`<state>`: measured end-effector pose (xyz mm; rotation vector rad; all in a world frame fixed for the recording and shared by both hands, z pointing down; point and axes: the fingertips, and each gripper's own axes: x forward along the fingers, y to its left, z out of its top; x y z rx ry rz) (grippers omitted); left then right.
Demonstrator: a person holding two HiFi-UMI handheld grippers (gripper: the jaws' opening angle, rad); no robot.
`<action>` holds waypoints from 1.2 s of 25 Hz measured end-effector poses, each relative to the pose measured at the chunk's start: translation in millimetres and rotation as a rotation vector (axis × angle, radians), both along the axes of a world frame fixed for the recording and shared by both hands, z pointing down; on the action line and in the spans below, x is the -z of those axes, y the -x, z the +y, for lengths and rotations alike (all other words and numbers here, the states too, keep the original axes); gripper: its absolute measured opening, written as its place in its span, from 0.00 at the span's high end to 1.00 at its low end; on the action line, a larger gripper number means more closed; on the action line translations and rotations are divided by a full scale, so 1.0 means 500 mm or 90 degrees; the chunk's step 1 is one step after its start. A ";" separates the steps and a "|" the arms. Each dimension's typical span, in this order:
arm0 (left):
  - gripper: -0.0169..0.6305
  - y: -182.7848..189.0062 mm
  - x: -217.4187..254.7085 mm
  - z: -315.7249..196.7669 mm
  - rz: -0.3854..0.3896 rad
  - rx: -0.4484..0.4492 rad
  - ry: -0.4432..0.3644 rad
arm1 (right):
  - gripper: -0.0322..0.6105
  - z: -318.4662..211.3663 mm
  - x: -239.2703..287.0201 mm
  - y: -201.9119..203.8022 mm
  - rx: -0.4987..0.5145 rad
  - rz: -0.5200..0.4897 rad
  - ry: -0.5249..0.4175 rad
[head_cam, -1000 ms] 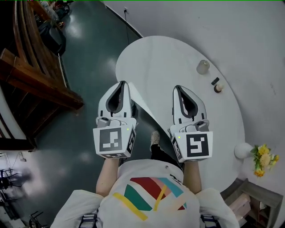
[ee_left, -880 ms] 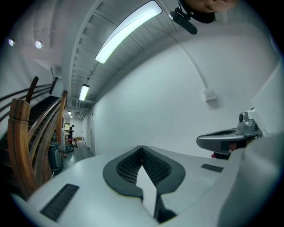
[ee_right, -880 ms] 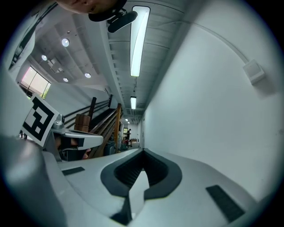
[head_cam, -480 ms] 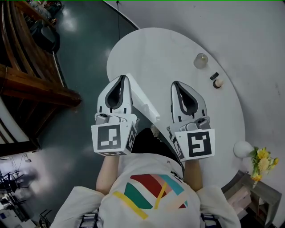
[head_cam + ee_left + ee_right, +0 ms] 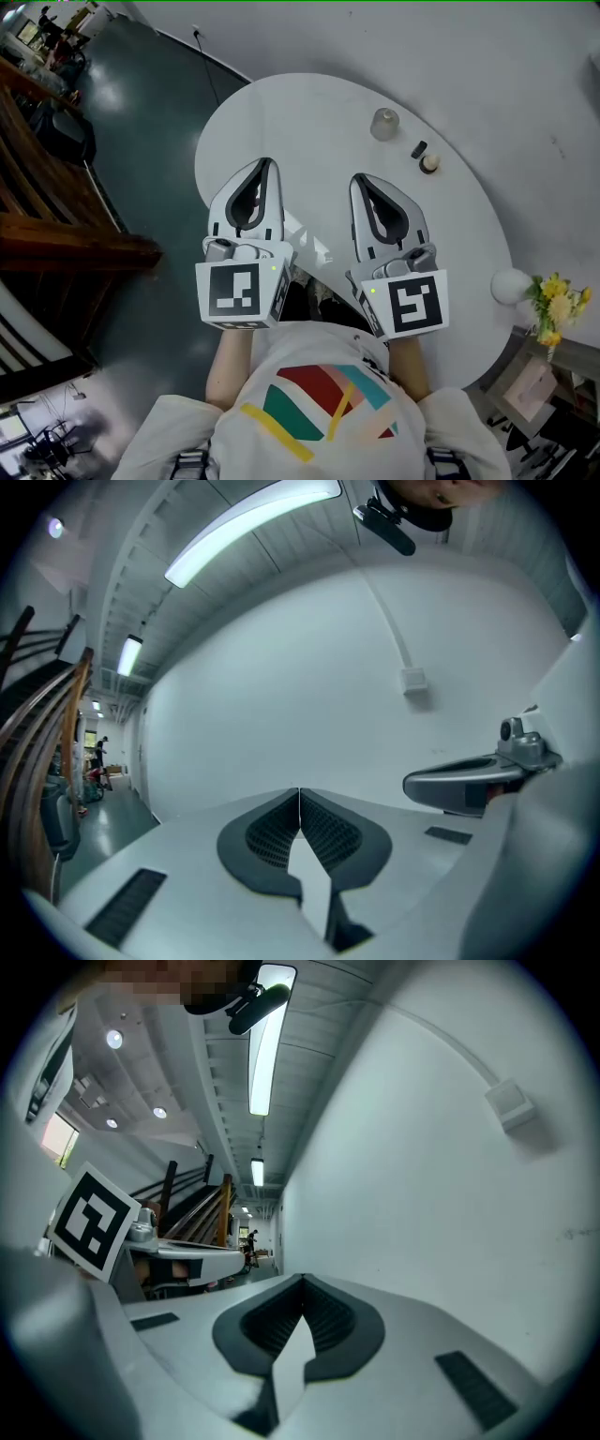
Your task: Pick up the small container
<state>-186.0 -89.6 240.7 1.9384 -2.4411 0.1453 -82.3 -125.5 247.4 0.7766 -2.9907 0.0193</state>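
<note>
The left gripper and right gripper are both closed on nothing, held over the near edge of the tabletop. The container, seemingly a clear jar, stands well apart at the far side. Both gripper views miss it and face only wall.

1. Table: white, oval top, set against the wall.
2. Wall: plain white; a thin cable runs down it to the floor, and a small white box is mounted on it.
3. Floor: dark, glossy, with light reflections.
4. Vase: white, round, at the table's far right edge; yellow flowers just beside it.
5. Wooden railing: brown, left of the table, well apart from it.
6. Ceiling strip light: long, lit.
</note>
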 end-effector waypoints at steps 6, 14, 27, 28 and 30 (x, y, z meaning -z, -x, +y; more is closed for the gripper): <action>0.95 -0.034 0.014 -0.064 0.007 -0.087 -0.013 | 0.93 -0.028 0.005 -0.026 -0.078 0.006 0.000; 0.95 -0.080 0.039 -0.116 -0.003 -0.176 -0.045 | 0.94 -0.057 0.017 -0.058 -0.151 -0.007 0.005; 0.83 -0.142 0.015 -0.180 0.039 -0.300 -0.038 | 0.94 -0.074 -0.001 -0.074 -0.191 -0.011 0.019; 0.79 -0.142 0.014 -0.187 0.036 -0.303 -0.039 | 0.93 -0.075 -0.004 -0.073 -0.193 -0.013 0.023; 0.72 -0.143 0.009 -0.204 0.024 -0.312 -0.031 | 0.93 -0.078 -0.014 -0.072 -0.197 -0.013 0.031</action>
